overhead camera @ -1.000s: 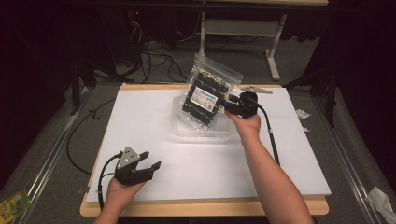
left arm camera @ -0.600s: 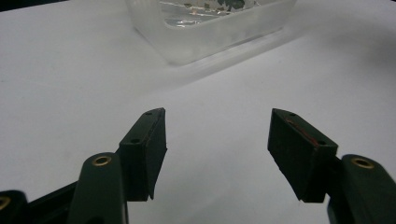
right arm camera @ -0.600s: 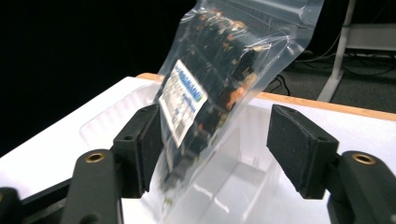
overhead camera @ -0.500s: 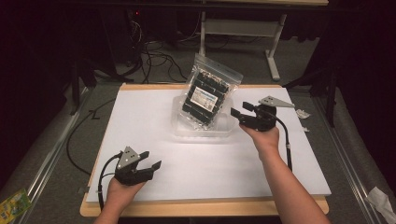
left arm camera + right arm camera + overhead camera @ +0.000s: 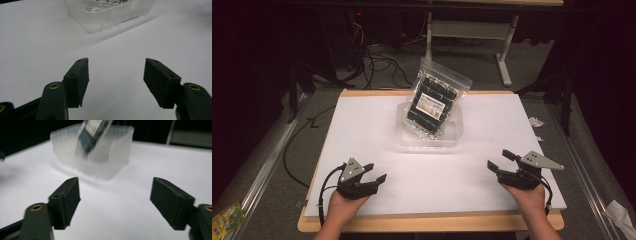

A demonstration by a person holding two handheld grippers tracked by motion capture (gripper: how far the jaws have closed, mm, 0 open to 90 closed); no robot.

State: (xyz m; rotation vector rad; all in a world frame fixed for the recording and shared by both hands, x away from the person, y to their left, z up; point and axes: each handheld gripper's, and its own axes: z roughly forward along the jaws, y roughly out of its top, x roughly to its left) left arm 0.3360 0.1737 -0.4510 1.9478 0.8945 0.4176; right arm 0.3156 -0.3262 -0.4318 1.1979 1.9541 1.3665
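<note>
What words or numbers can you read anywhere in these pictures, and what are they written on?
None can be read.
The label on the clear bag in the clear bin: printed, but too small and blurred to read.
The green and yellow wrapper on the floor: too small to read.
The tongs and the white sheet: no writing visible.

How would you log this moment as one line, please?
left gripper: open, empty | right gripper: open, empty | bag: standing in clear bin | both grippers near table's front edge
</note>
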